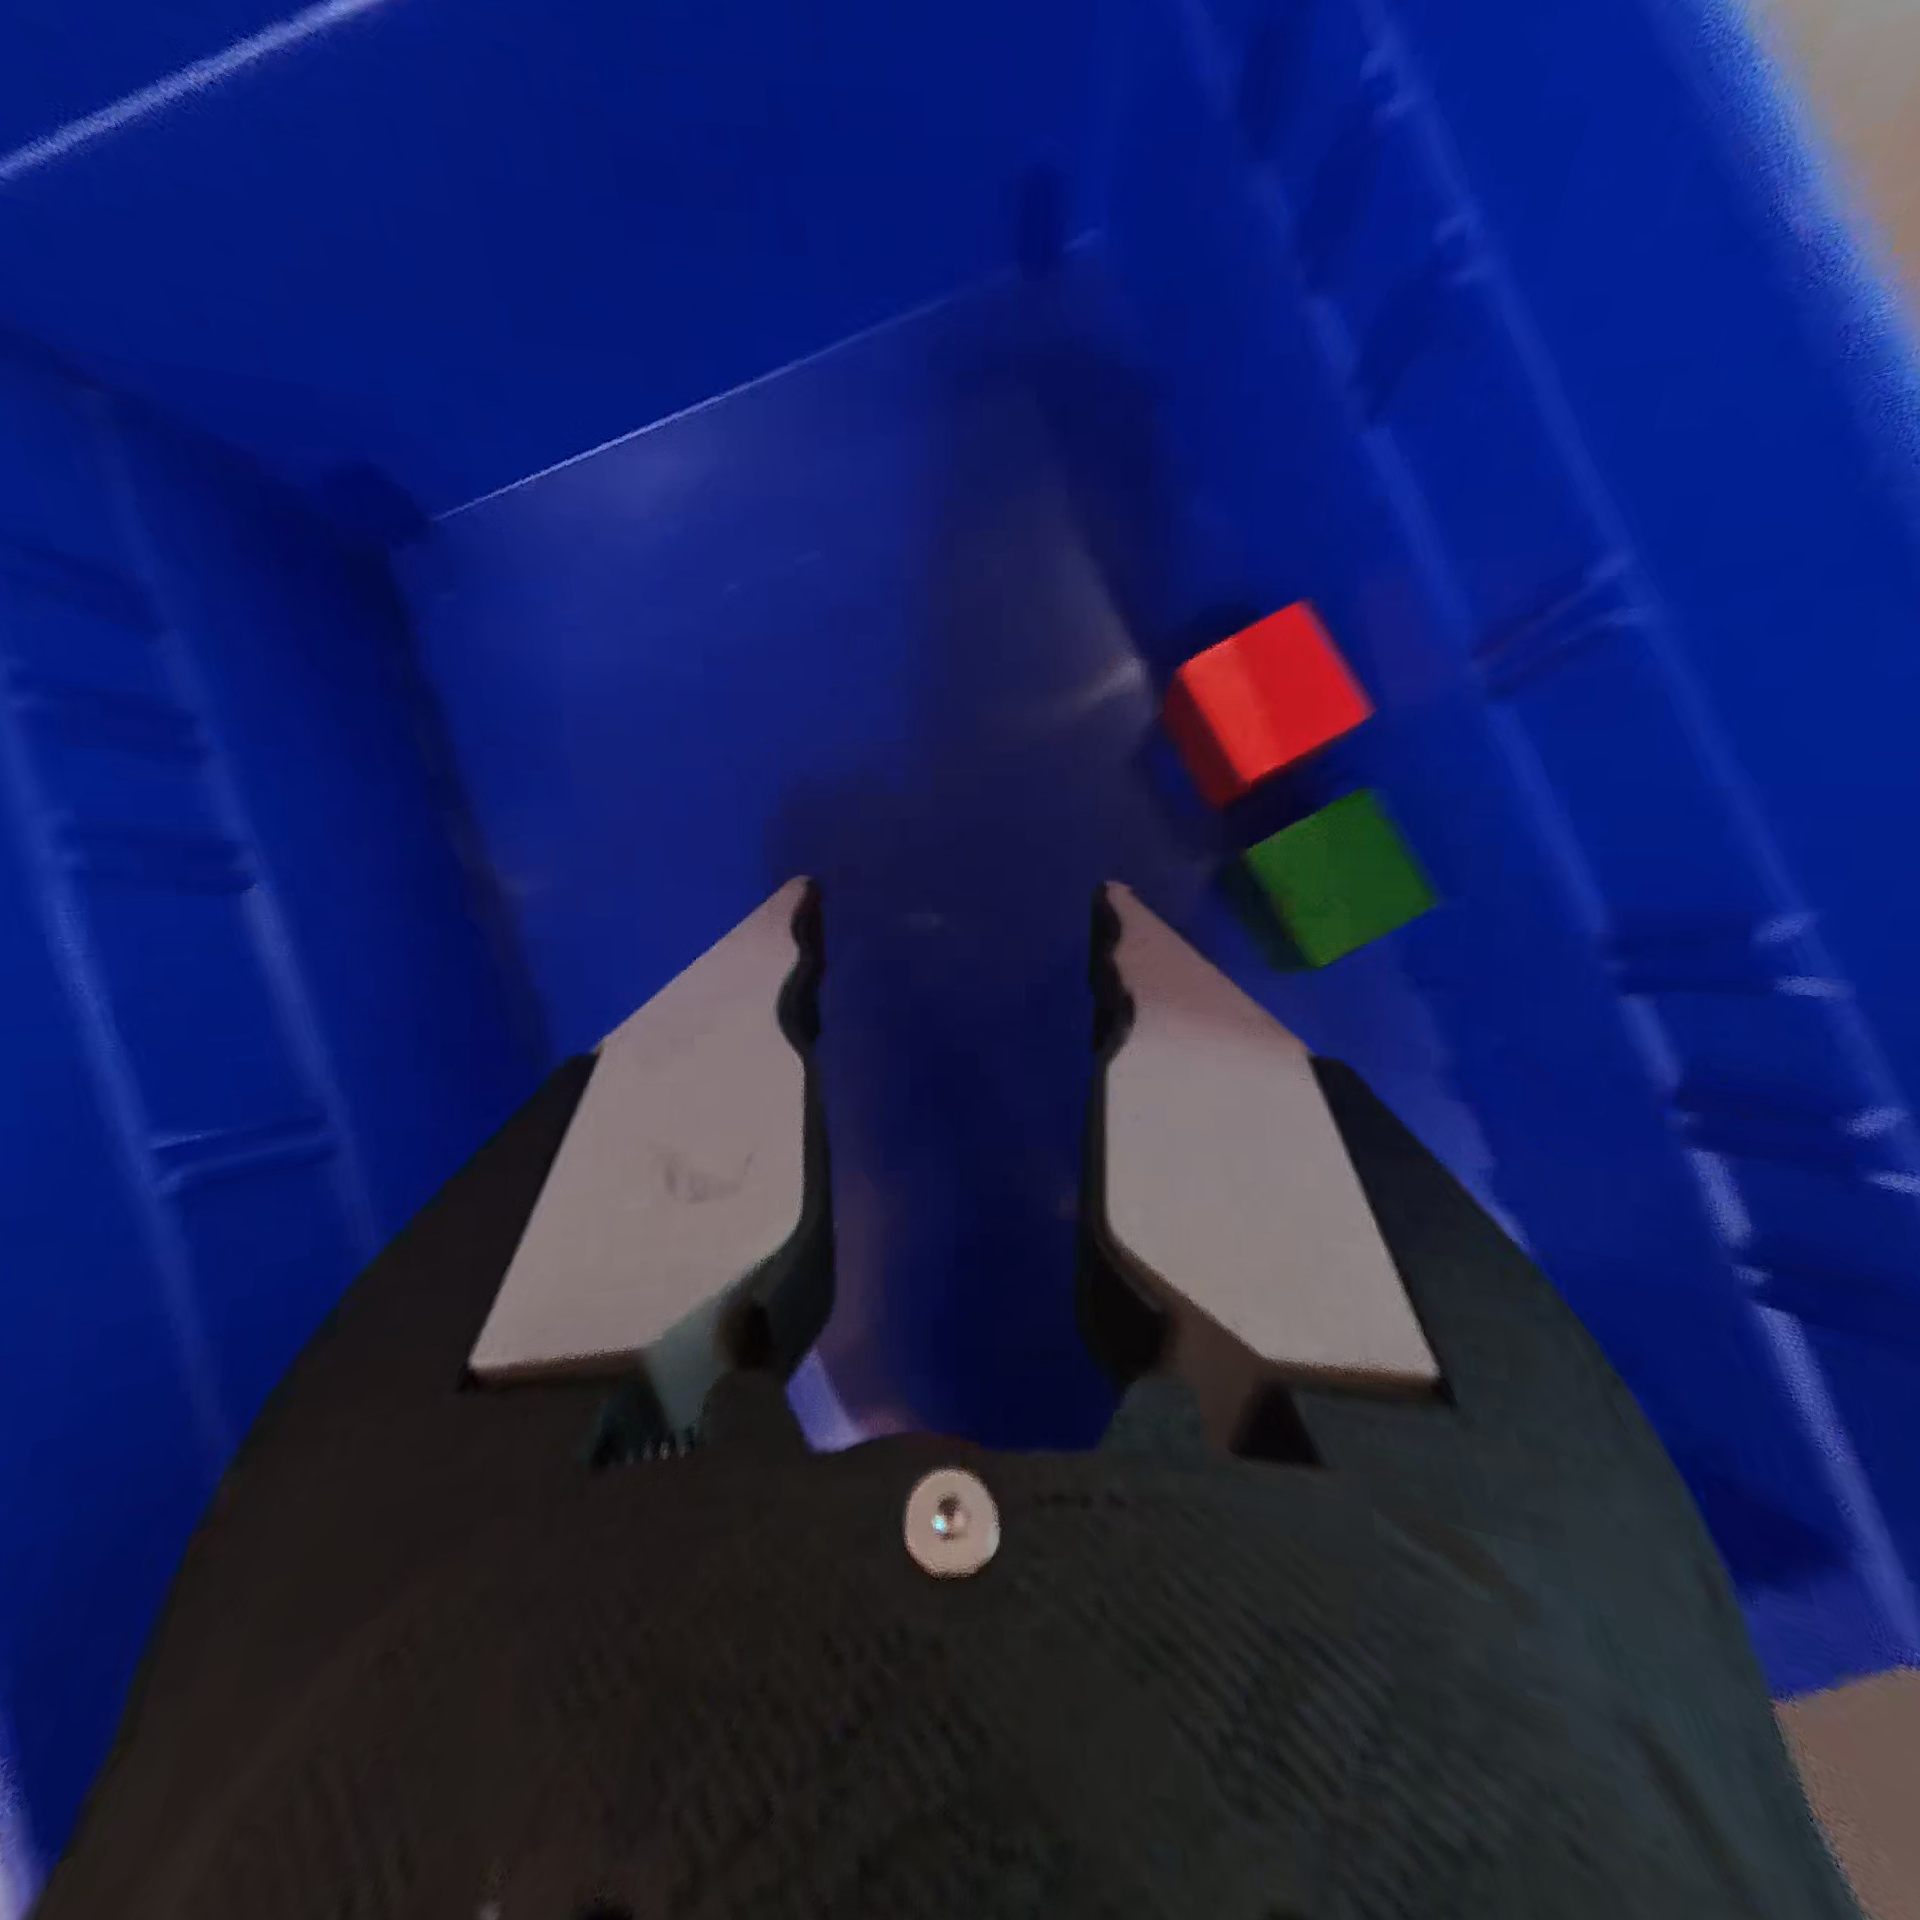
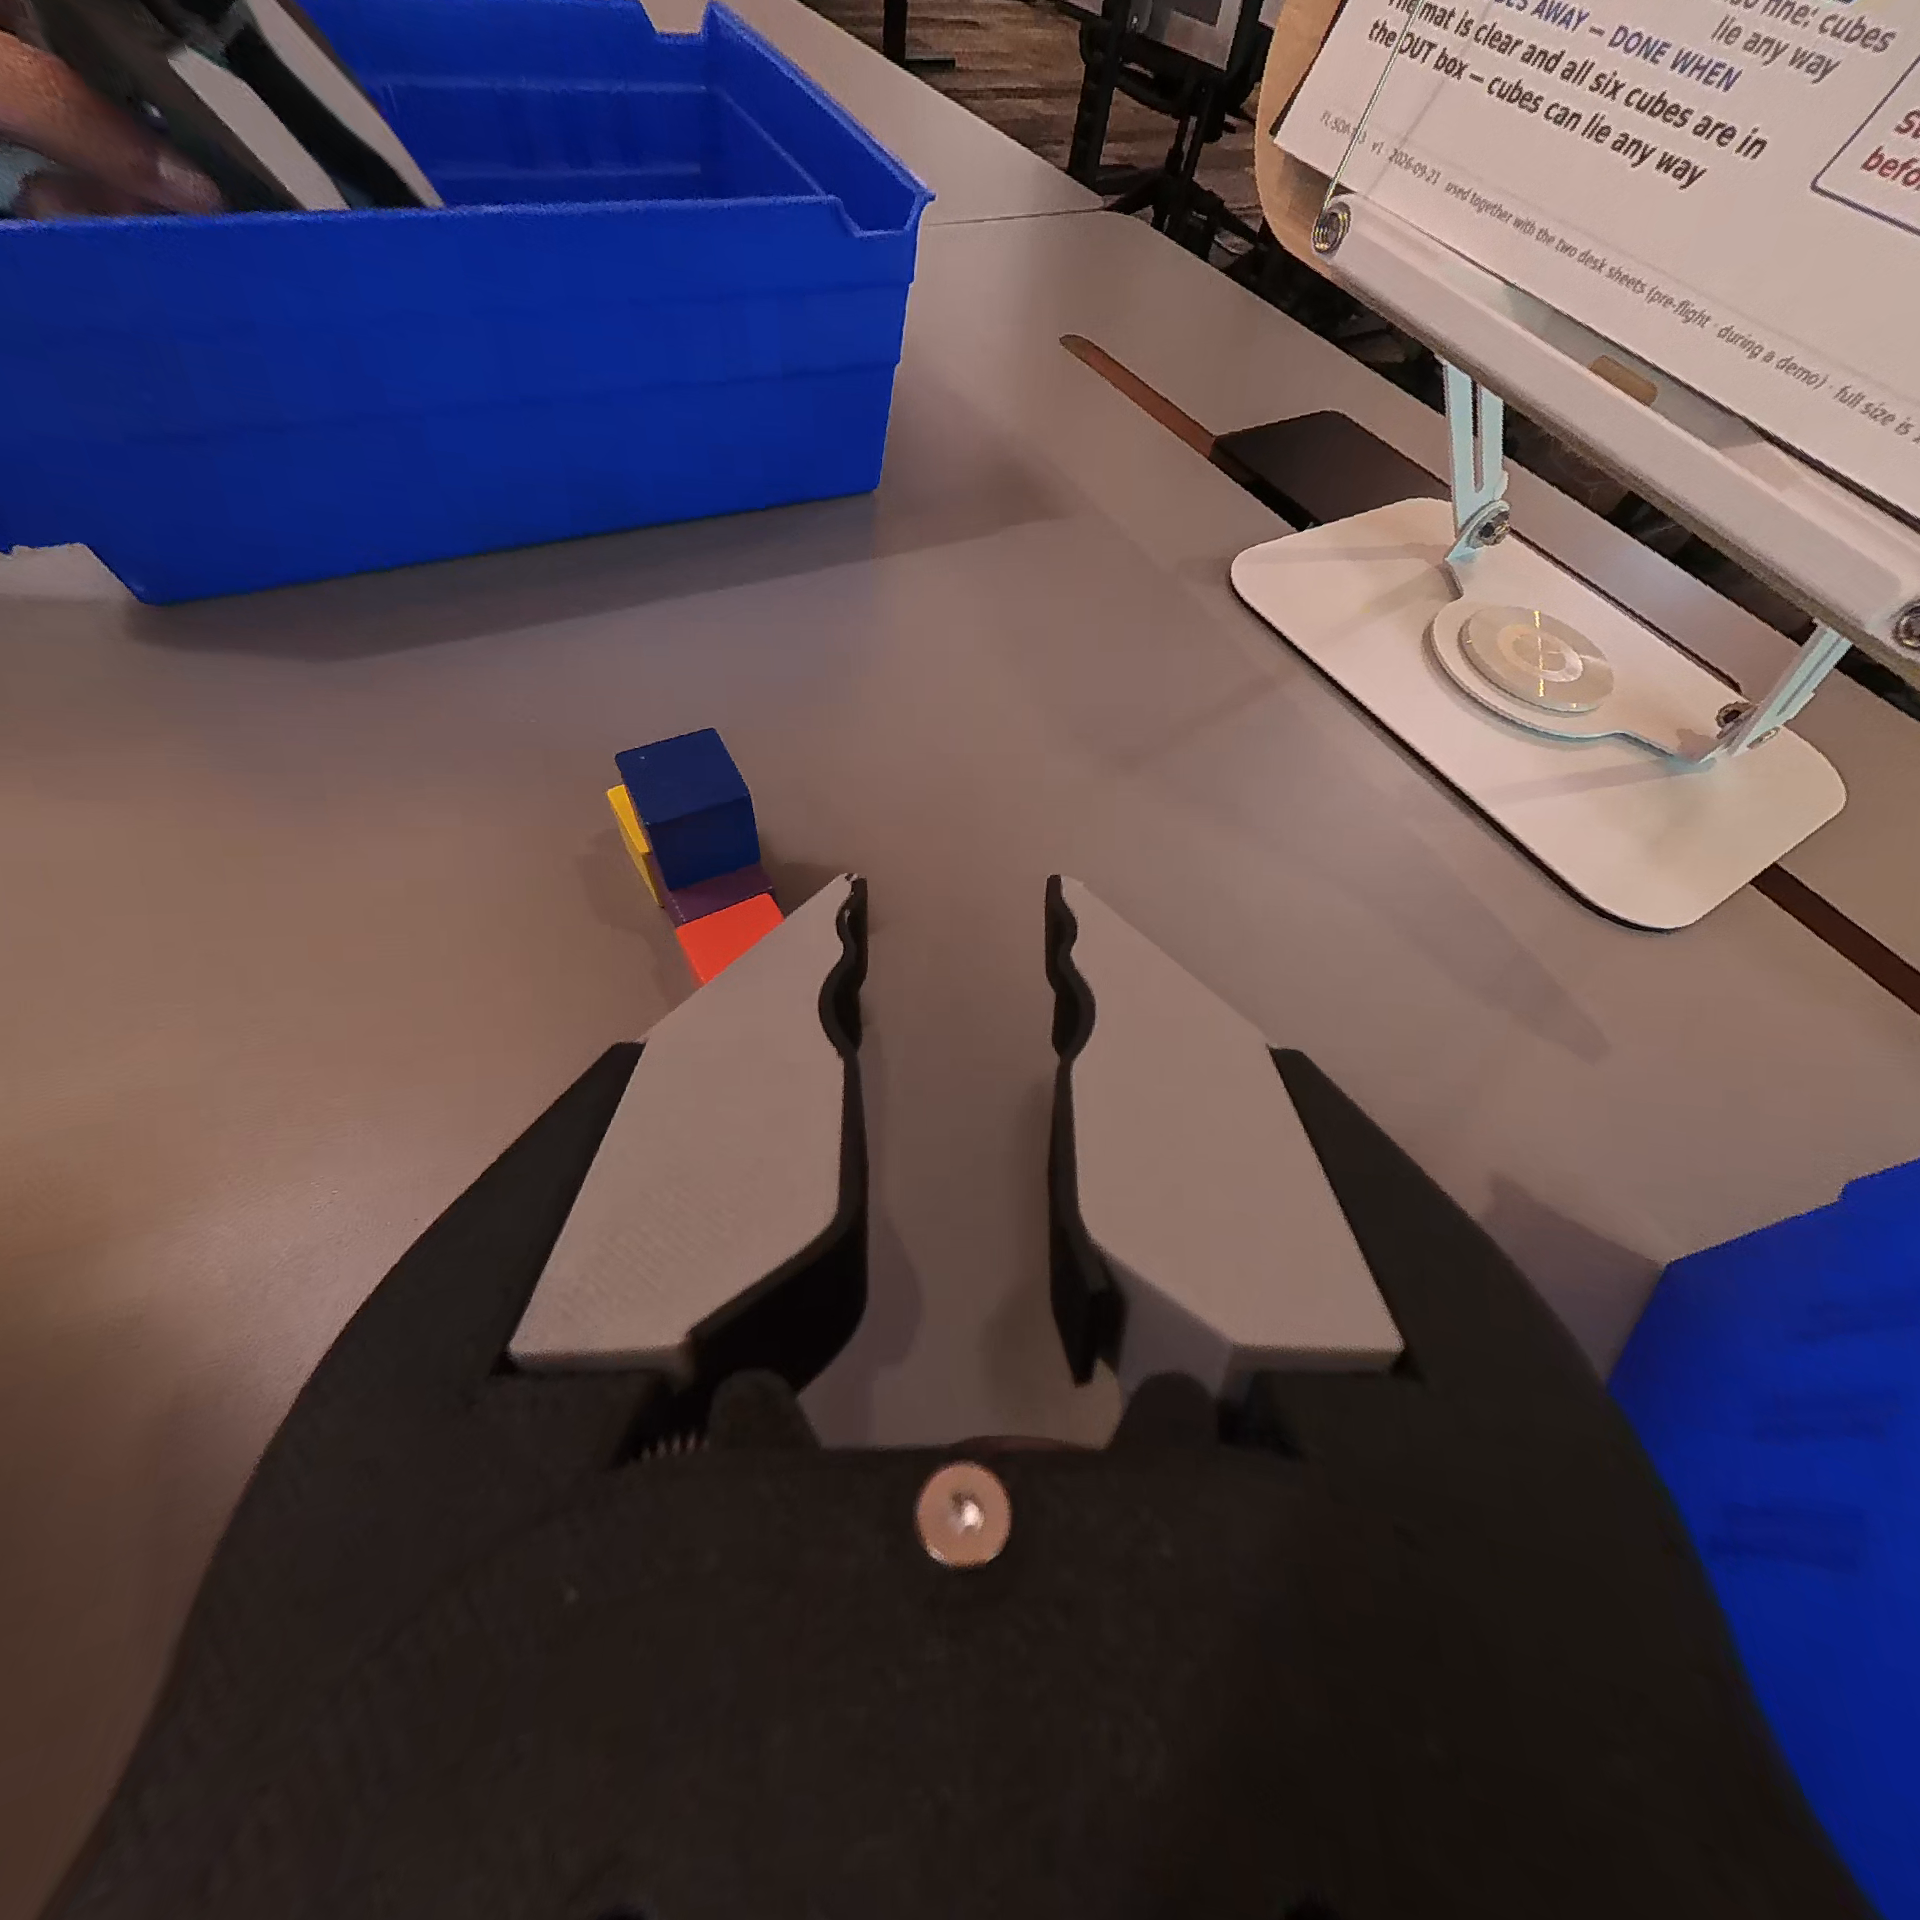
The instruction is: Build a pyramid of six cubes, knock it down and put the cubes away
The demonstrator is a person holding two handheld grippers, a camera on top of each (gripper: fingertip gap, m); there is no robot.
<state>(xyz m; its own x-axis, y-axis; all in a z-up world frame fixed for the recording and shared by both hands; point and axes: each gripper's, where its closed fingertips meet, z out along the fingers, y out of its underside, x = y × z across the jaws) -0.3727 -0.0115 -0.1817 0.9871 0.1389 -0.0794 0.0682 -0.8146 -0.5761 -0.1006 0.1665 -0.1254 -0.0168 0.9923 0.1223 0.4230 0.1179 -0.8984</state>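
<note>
Left wrist view: empty left tongs (image 1: 956,904) hang parted inside the blue bin (image 1: 727,364), beside a red cube (image 1: 1268,701) and a green cube (image 1: 1330,883).

Right tongs (image 2: 954,902) gape empty over the grey surface (image 2: 312,1039) beside four clustered cubes (image 2: 694,852), blue on top. Small, rigid and probably light, they suit a pinch across flat opposite faces.

The grey surface (image 2: 987,675) carries a blue bin (image 2: 447,374) far ahead-left of the right tool (image 2: 954,899). Just left of its tip sit yellow (image 2: 627,831), purple (image 2: 722,896) and orange (image 2: 722,940) cubes, a blue cube (image 2: 688,805) stacked above. Ahead-right rests a white stand base (image 2: 1538,717).
</note>
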